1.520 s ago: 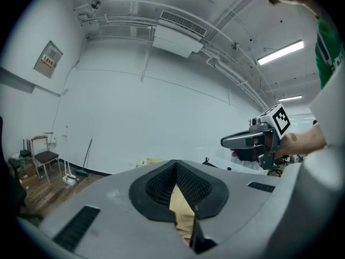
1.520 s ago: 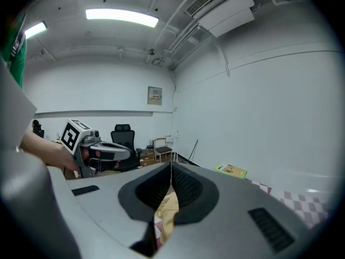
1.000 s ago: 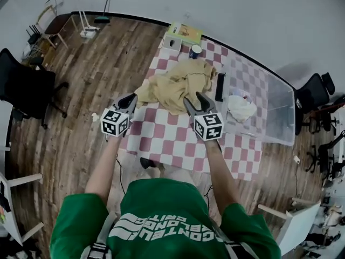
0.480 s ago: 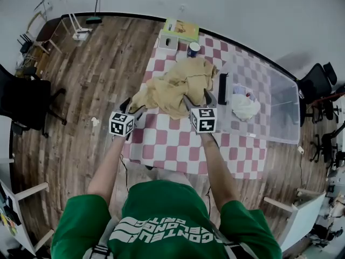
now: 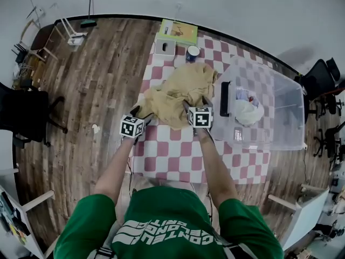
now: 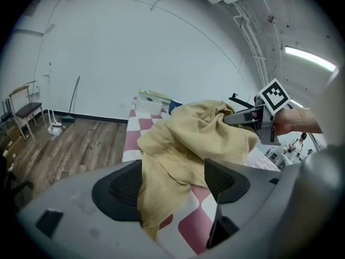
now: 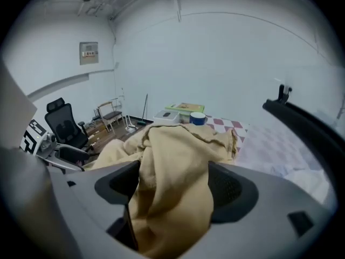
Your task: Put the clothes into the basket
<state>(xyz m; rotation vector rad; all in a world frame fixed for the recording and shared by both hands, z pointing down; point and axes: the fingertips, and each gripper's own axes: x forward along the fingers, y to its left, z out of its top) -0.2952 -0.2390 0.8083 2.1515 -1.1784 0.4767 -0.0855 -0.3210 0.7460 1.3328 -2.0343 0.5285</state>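
A crumpled tan garment (image 5: 180, 93) lies on the red-and-white checked table (image 5: 172, 155). My left gripper (image 5: 141, 112) is at its near left edge and my right gripper (image 5: 195, 102) at its near right edge. In the left gripper view the left gripper (image 6: 172, 185) has just been opening, and a hanging fold of the garment (image 6: 199, 139) lies between its jaws. The right gripper (image 7: 172, 188) has also just been opening, and a thick bunch of the garment (image 7: 178, 161) fills its gap. A clear plastic basket (image 5: 280, 99) stands to the right, holding a white cloth (image 5: 247, 111).
A blue cup (image 5: 193, 52), a white box (image 5: 165, 47) and a green-yellow box (image 5: 177, 31) sit at the table's far end. Wooden floor (image 5: 91, 90) lies to the left. Black office chairs (image 5: 21, 109) stand at both sides of the room.
Both grippers have come down and forward from above the table to the garment's near edge. Their jaws have opened and now straddle the cloth.
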